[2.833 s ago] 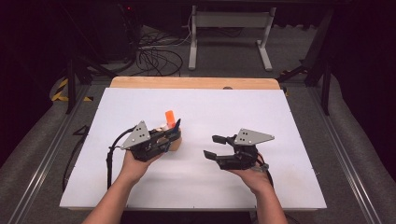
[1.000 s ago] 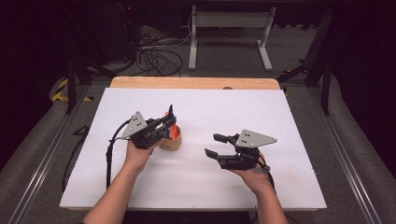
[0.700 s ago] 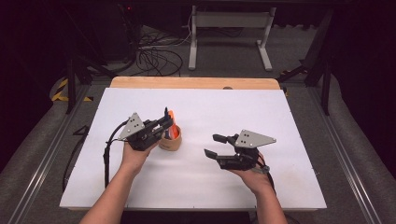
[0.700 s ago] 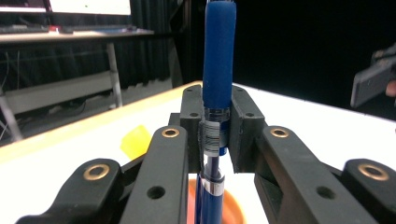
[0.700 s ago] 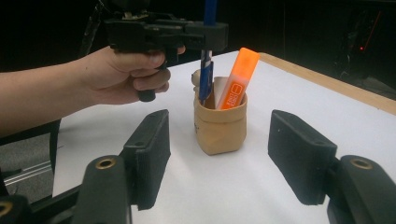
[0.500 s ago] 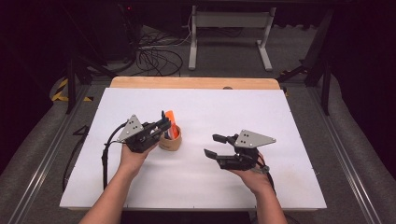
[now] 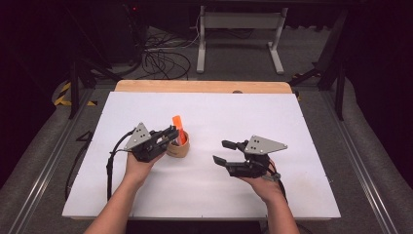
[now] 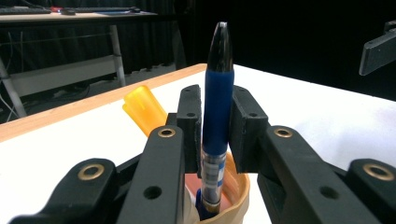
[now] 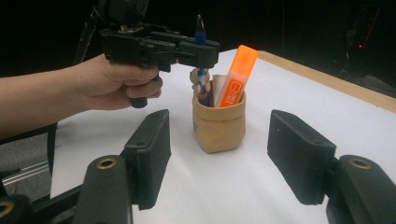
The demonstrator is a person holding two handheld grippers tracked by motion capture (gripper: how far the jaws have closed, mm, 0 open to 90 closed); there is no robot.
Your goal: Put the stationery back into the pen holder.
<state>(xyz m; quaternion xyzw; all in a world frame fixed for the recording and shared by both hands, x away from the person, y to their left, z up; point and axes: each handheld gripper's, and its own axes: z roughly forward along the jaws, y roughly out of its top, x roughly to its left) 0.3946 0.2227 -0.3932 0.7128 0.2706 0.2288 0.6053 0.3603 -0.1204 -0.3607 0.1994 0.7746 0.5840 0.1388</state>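
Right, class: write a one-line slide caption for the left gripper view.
Left gripper shut on a blue pen standing in a tan pouch beside an orange highlighter.

Between my right gripper (image 7: 223,152) and the tan paper cup (image 7: 178,149) the white tabletop (image 7: 302,126) lies bare, so that approach is free. On the cup's other side my left gripper (image 7: 171,135) stands right against it, its jaws around the blue pen (image 8: 216,116). The orange highlighter (image 7: 178,129) leans up out of the cup and crowds the way in from above.
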